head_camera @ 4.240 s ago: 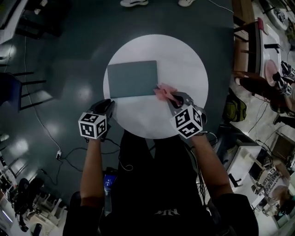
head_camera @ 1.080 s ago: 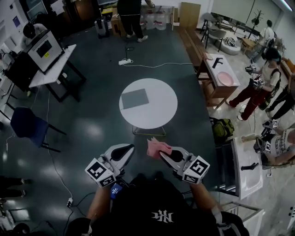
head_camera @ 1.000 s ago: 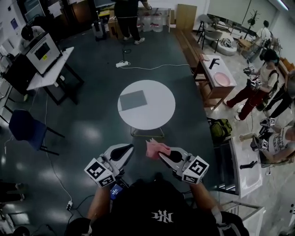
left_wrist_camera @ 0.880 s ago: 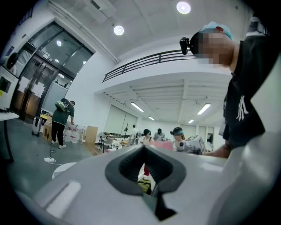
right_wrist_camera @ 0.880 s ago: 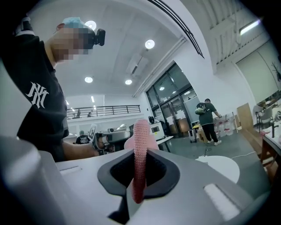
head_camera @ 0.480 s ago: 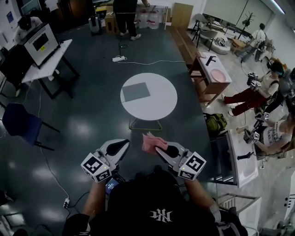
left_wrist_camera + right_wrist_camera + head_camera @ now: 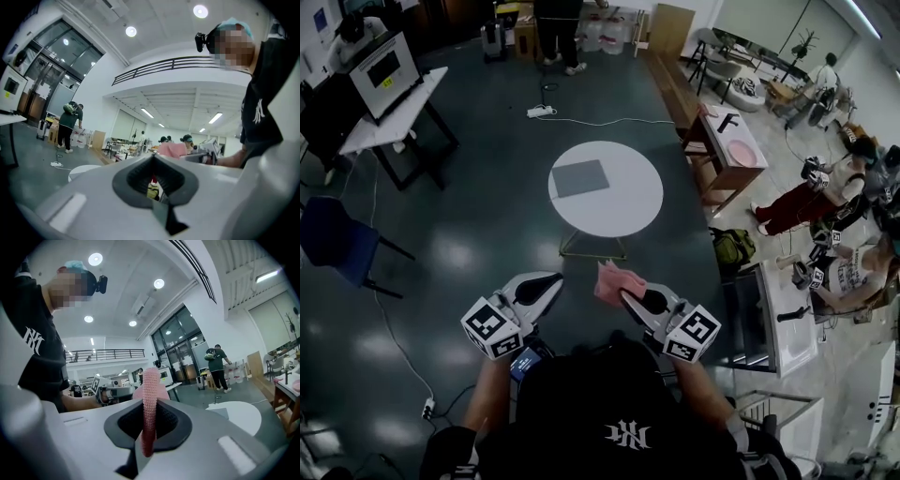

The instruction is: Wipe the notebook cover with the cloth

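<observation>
Dark green floor spreads around a round white table [image 7: 630, 212]. The grey notebook [image 7: 580, 177] lies flat on the table's left half, its long axis running across the head view with the right end tipped slightly away. Well short of the table, the left hand-held gripper [image 7: 555, 278] has its jaws pressed together on nothing. Beside it, the right hand-held gripper [image 7: 625, 294] is clamped on the pink cloth [image 7: 615, 279], which stands on edge between the jaws and sticks out past their tips.

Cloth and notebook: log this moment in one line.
right gripper: shut on pink cloth | left gripper: shut, empty | grey notebook: on round table, far from grippers
</observation>
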A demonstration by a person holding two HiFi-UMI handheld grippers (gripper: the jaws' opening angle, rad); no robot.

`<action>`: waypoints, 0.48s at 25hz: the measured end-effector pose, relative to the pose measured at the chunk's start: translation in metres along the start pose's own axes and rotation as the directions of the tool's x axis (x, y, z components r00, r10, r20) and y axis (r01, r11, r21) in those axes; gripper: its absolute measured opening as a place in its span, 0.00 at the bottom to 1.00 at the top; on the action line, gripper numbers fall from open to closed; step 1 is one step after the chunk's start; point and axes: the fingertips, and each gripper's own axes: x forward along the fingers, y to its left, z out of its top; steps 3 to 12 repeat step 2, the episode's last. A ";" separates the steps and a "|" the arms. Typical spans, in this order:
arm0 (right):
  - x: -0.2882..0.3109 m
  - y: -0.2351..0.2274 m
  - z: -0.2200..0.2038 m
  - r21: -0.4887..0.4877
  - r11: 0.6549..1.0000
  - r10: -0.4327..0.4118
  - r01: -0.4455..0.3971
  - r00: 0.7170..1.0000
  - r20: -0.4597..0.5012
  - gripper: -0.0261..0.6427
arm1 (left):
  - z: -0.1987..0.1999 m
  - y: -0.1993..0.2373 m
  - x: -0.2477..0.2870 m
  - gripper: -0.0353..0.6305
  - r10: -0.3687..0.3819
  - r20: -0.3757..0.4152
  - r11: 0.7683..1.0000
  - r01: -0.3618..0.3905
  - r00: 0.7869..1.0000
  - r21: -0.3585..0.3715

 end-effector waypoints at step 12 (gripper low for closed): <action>0.006 0.002 0.001 -0.011 1.000 0.002 -0.002 1.000 0.002 0.06 | 0.003 0.007 -0.003 0.06 0.002 0.019 1.000 -0.002 1.000 0.000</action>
